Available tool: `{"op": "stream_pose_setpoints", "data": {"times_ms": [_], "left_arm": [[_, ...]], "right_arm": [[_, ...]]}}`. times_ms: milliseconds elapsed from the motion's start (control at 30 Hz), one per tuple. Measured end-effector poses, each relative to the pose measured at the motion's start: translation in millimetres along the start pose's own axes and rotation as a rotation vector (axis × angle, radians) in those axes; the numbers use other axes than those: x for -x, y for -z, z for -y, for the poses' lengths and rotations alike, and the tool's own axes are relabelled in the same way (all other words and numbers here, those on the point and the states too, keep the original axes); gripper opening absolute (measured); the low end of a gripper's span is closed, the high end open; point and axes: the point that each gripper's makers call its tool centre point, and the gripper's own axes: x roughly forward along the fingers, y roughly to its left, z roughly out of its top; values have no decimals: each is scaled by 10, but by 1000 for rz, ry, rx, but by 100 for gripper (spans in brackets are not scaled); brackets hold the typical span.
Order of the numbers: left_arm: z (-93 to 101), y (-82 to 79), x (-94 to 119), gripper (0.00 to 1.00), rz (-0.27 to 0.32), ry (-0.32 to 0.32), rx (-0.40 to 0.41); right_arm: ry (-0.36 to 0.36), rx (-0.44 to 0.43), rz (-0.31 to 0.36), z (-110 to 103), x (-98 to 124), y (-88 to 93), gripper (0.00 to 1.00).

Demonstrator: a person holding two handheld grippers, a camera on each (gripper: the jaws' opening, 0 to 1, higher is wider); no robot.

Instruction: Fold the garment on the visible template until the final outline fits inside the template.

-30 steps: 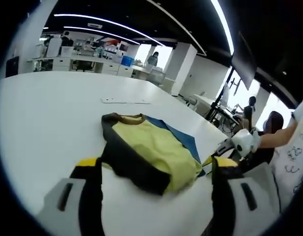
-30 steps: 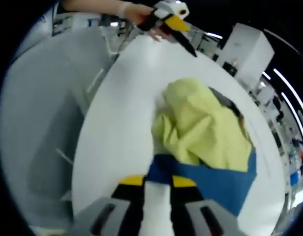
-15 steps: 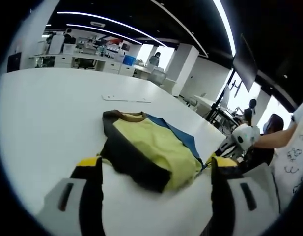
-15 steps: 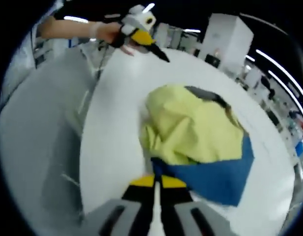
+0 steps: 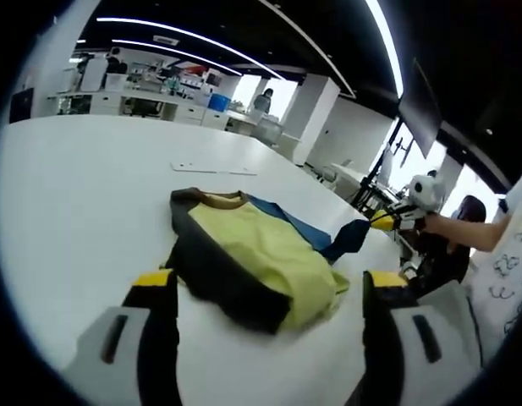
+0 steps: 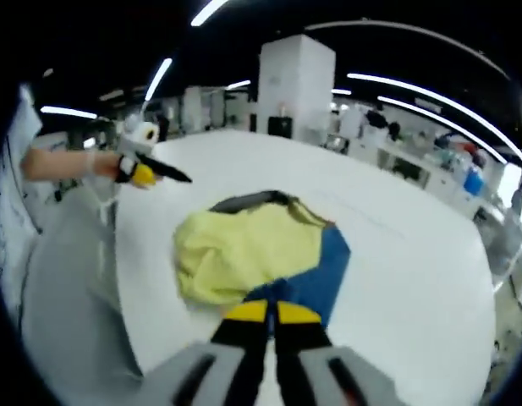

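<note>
We see the right gripper [image 6: 271, 317] clamped on the blue corner of the jersey [image 6: 248, 249], which lies on the white table [image 6: 396, 254] at twelve o'clock, while the left gripper [image 5: 265, 292] hangs open, jersey [image 5: 252, 262] between its jaws.

The wide white table [image 5: 66, 194] lies bare all around the crumpled yellow, blue and dark grey garment [image 5: 252, 258], so a gripper can approach it from every side. The right gripper [image 6: 271, 315], its jaws pressed together on a blue corner, occupies one edge. The left gripper [image 5: 269, 296] hangs near the dark hem, jaws apart.
</note>
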Motion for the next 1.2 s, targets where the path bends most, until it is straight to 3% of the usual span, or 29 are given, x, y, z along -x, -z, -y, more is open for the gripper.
{"op": "stream_pose_setpoints", "data": {"times_ms": [300, 533, 600, 1133, 1200], "left_arm": [[-30, 10, -33, 87, -7, 1, 8], [-35, 11, -69, 87, -11, 5, 18], [-40, 7, -78, 87, -12, 5, 20], [-115, 54, -144, 87, -35, -8, 48], [-116, 54, -158, 87, -35, -7, 52]], "right_arm": [[184, -176, 15, 816, 344, 94, 0], [259, -252, -8, 1258, 474, 246, 0], [276, -278, -22, 1291, 499, 296, 0], [398, -368, -98, 2174, 726, 702, 0], [408, -379, -113, 2145, 738, 712, 0]]}}
